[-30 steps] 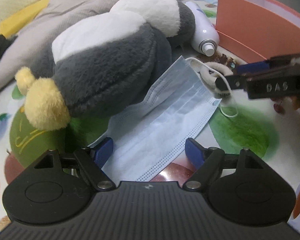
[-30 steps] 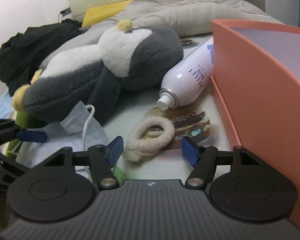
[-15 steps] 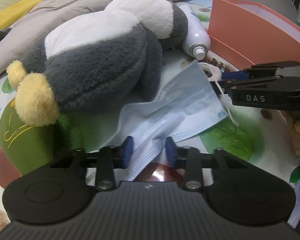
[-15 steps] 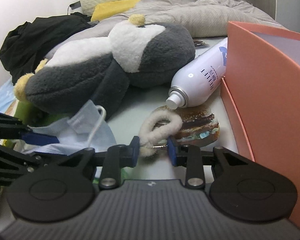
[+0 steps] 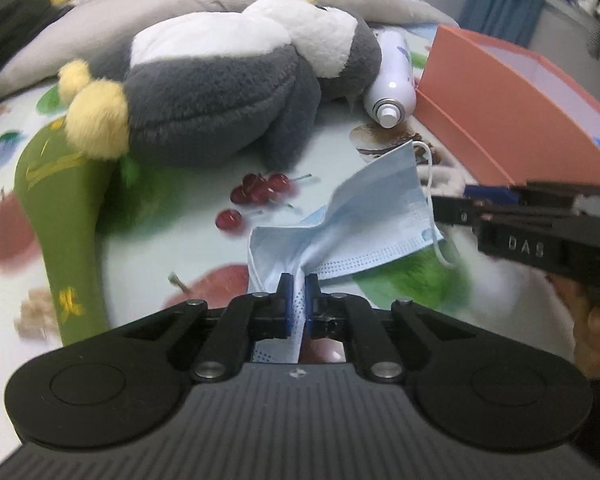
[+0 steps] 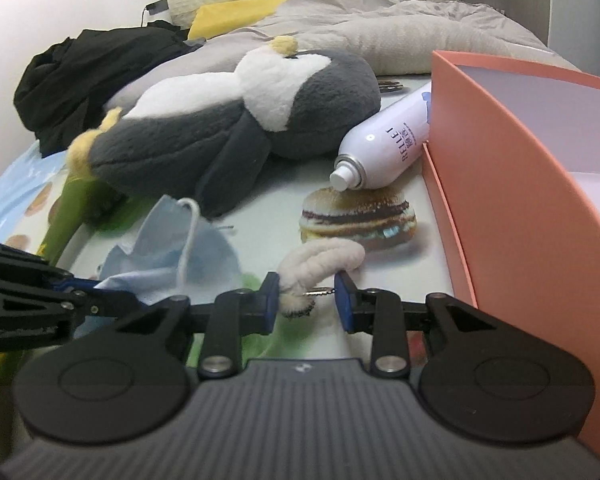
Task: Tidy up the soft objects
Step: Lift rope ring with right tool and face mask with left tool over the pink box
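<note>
Far left on the bed lies a heap of black clothing (image 6: pixel 88 80), with a yellow cushion (image 6: pixel 236 14) beyond it. Next comes the big grey-and-white plush penguin (image 5: pixel 228 76), flat on its back on the fruit-printed sheet (image 5: pixel 172 216), its yellow feet (image 5: pixel 96 116) pointing to the near left.

In the near middle, the left gripper (image 5: pixel 296 292) has its jaws pinched together on a bunched corner of the blue face mask (image 5: pixel 364 216); the rest of the mask rises away from the pinch and fans out to the right, one white ear loop (image 5: pixel 432 200) dangling at its far edge.

Just right of the mask is the fluffy cream hair tie (image 6: pixel 320 260), lying on the sheet close to a printed hamburger (part of the pattern, not a real thing). The right gripper (image 6: pixel 306 300) sits around its near end with jaws apart; the left pad seems to touch the fluff, though the blur makes that hard to confirm.

Beyond it a white spray bottle (image 6: pixel 388 140) lies on its side, nozzle toward the near side, body against the salmon-pink box (image 6: pixel 520 184), which stands open at the right.
</note>
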`<state>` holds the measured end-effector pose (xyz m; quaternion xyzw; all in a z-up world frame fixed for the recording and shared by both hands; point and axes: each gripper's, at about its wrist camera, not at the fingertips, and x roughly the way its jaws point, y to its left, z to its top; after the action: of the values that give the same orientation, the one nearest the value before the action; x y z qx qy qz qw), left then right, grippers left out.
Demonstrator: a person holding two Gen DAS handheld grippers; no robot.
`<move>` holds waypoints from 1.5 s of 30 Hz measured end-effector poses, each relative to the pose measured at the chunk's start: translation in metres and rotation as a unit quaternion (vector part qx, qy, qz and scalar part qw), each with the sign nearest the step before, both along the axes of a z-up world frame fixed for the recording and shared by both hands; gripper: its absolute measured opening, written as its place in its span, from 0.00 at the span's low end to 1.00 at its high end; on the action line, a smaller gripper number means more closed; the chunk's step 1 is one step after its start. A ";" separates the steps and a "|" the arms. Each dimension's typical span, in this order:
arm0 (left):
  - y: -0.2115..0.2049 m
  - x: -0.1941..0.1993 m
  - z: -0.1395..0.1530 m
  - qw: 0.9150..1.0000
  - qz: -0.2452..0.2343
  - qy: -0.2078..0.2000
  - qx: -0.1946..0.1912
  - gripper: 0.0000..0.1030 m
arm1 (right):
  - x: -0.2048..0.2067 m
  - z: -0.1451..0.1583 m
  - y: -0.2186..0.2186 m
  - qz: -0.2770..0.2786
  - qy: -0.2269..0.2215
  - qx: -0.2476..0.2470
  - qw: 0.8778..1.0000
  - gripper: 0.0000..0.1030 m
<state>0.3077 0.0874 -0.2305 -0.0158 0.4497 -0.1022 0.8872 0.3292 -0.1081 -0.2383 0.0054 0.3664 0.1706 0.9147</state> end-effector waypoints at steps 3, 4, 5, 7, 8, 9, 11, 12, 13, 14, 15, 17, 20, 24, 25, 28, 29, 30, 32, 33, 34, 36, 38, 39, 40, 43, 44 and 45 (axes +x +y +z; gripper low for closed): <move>-0.005 -0.016 -0.001 1.000 0.020 0.001 -0.020 0.07 | -0.017 0.006 -0.001 0.006 0.001 -0.001 1.000 0.32; -0.008 -0.023 -0.001 0.999 0.027 0.001 -0.021 0.07 | -0.023 0.008 -0.002 0.009 0.001 -0.004 1.000 0.32; -0.009 -0.027 0.000 0.999 0.035 0.002 -0.025 0.07 | -0.027 0.010 -0.001 0.011 0.001 -0.005 1.000 0.32; -0.008 -0.037 0.001 0.997 0.057 0.002 -0.044 0.07 | -0.037 0.013 -0.002 0.014 0.001 -0.009 1.000 0.32; -0.009 -0.042 0.001 0.997 0.066 0.003 -0.049 0.07 | -0.041 0.014 -0.003 0.014 0.002 -0.010 1.000 0.32; -0.010 -0.047 0.002 0.996 0.074 0.000 -0.051 0.07 | -0.044 0.014 -0.004 0.015 0.003 -0.011 1.000 0.32; -0.010 -0.058 0.003 0.994 0.092 0.000 -0.061 0.07 | -0.052 0.016 -0.006 0.015 0.003 -0.012 1.000 0.32; -0.009 -0.063 0.003 0.993 0.099 -0.001 -0.067 0.07 | -0.056 0.018 -0.006 0.015 0.003 -0.014 1.000 0.32; -0.010 -0.069 0.004 0.992 0.107 -0.002 -0.070 0.07 | -0.060 0.018 -0.007 0.016 0.003 -0.015 1.000 0.32; -0.010 -0.074 0.005 0.991 0.113 -0.003 -0.072 0.07 | -0.064 0.019 -0.007 0.017 0.003 -0.016 1.000 0.32; -0.010 -0.078 0.005 0.990 0.119 -0.003 -0.073 0.07 | -0.068 0.020 -0.007 0.017 0.003 -0.017 1.000 0.32; -0.010 -0.088 0.007 0.988 0.132 -0.002 -0.077 0.07 | -0.077 0.022 -0.008 0.019 0.001 -0.020 1.000 0.32; -0.012 -0.100 0.009 0.985 0.146 0.001 -0.089 0.07 | -0.090 0.026 -0.012 0.018 0.006 -0.017 1.000 0.32; -0.017 -0.114 0.015 0.983 0.156 0.000 -0.099 0.07 | -0.104 0.030 -0.016 0.022 0.011 -0.016 1.000 0.32; -0.018 -0.118 0.017 0.982 0.158 0.000 -0.101 0.07 | -0.107 0.031 -0.018 0.022 0.012 -0.016 1.000 0.32; -0.024 -0.126 0.024 0.981 0.163 -0.004 -0.107 0.07 | -0.116 0.036 -0.022 0.023 0.013 -0.016 1.000 0.32; -0.026 -0.129 0.026 0.980 0.164 -0.005 -0.109 0.07 | -0.118 0.038 -0.023 0.024 0.013 -0.016 0.999 0.32; -0.029 -0.131 0.028 0.980 0.165 -0.005 -0.111 0.07 | -0.121 0.041 -0.024 0.025 0.012 -0.016 0.999 0.32; -0.033 -0.136 0.032 0.979 0.166 -0.005 -0.117 0.07 | -0.126 0.047 -0.025 0.027 0.010 -0.016 0.999 0.32; -0.034 -0.138 0.033 0.979 0.167 -0.004 -0.118 0.07 | -0.129 0.051 -0.027 0.027 0.009 -0.015 0.999 0.32; -0.036 -0.140 0.035 0.978 0.168 -0.003 -0.120 0.07 | -0.131 0.054 -0.028 0.027 0.009 -0.014 0.999 0.32; -0.041 -0.144 0.040 0.978 0.168 -0.001 -0.128 0.07 | -0.134 0.061 -0.032 0.027 0.008 -0.010 1.000 0.32; -0.045 -0.147 0.045 0.977 0.169 0.001 -0.130 0.07 | -0.137 0.067 -0.034 0.026 0.009 -0.008 1.000 0.32; -0.046 -0.148 0.048 0.977 0.170 0.000 -0.132 0.07 | -0.139 0.070 -0.036 0.026 0.008 -0.006 1.000 0.32; -0.047 -0.148 0.052 0.976 0.170 -0.001 -0.134 0.07 | -0.140 0.074 -0.038 0.025 0.006 -0.005 1.000 0.32; -0.052 -0.149 0.067 0.976 0.170 -0.003 -0.138 0.07 | -0.142 0.086 -0.043 0.023 0.002 -0.001 1.000 0.32; -0.053 -0.150 0.073 0.975 0.171 -0.006 -0.140 0.07 | -0.142 0.089 -0.045 0.022 0.001 0.001 1.000 0.32; -0.055 -0.149 0.080 0.975 0.171 -0.009 -0.141 0.07 | -0.142 0.095 -0.048 0.020 -0.001 0.003 1.000 0.32</move>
<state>0.1583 0.0329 -0.1509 -0.2166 0.4138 -0.0111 0.8842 0.1872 -0.1563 -0.1436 0.0007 0.3648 0.1905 0.9114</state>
